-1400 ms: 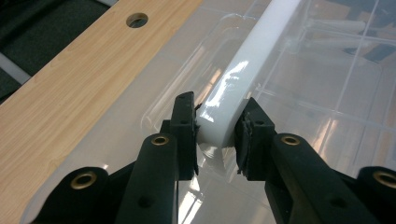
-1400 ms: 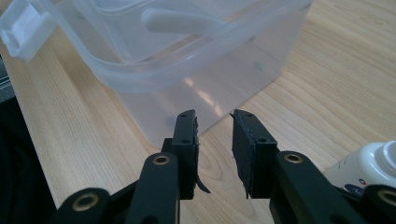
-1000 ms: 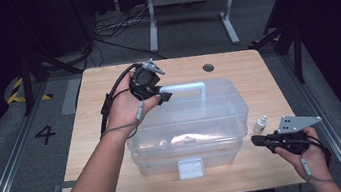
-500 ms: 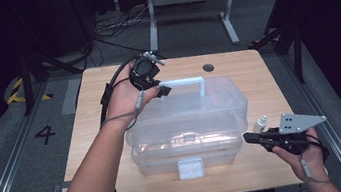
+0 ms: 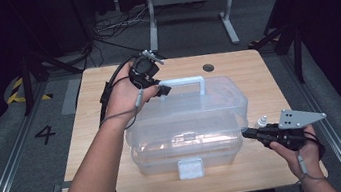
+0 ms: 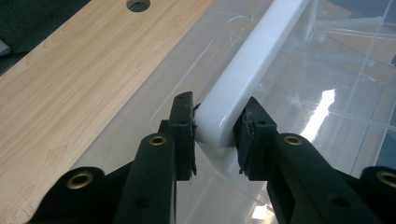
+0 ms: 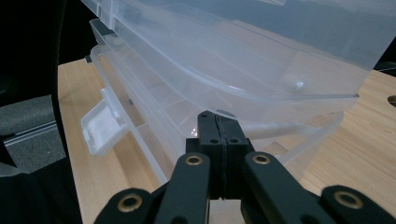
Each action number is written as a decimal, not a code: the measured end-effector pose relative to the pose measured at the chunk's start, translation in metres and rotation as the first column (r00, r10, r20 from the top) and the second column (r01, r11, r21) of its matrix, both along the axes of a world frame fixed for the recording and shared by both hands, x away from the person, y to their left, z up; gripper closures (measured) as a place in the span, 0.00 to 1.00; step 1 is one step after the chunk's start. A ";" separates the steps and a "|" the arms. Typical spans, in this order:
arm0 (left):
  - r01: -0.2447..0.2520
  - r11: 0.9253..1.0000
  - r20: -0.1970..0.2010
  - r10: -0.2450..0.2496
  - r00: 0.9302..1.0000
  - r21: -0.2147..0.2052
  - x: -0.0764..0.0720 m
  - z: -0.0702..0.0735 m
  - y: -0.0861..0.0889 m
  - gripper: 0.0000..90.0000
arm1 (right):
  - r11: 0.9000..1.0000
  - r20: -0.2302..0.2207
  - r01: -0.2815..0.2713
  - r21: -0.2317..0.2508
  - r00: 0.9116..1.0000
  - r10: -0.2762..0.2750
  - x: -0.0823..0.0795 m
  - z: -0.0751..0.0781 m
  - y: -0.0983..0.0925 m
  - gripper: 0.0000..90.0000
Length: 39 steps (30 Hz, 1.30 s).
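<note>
Left gripper view shows the left hand-held gripper clamped on the box's white handle; high view has the clear box mid-frame on the bench (right hand-held gripper clenched empty, lower right, at its edge).

One clear plastic storage box, with one white carry handle, one white front latch and one lid. Two hand-held grippers: left hand-held gripper, right hand-held gripper. Two hands: left hand, right hand. One small white bottle beside the box. One wooden tabletop, with one round hole in it. One grey three-cornered plate.
</note>
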<state>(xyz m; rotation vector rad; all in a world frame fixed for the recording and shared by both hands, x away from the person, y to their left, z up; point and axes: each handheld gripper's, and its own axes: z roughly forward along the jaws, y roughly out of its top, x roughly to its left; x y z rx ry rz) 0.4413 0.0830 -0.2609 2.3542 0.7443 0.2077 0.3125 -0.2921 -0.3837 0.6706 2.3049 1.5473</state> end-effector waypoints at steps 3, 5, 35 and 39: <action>-0.006 0.999 0.019 0.007 1.000 -0.034 -0.002 0.001 0.003 0.73 | 1.000 0.000 0.004 0.001 1.000 -0.004 0.000 0.000 0.000 1.00; -0.006 0.998 0.043 0.008 0.999 -0.057 -0.005 0.002 0.005 0.68 | 1.000 -0.001 0.005 0.007 1.000 -0.005 0.000 0.000 -0.001 1.00; -0.074 0.966 0.256 0.139 0.957 -0.248 -0.095 0.009 0.095 0.63 | 0.999 0.039 0.023 0.034 0.999 -0.024 0.009 0.012 0.004 1.00; -0.076 0.952 0.255 0.155 0.954 -0.295 -0.109 -0.001 0.110 0.62 | 0.999 0.041 0.034 0.037 0.999 -0.035 0.009 0.013 0.005 1.00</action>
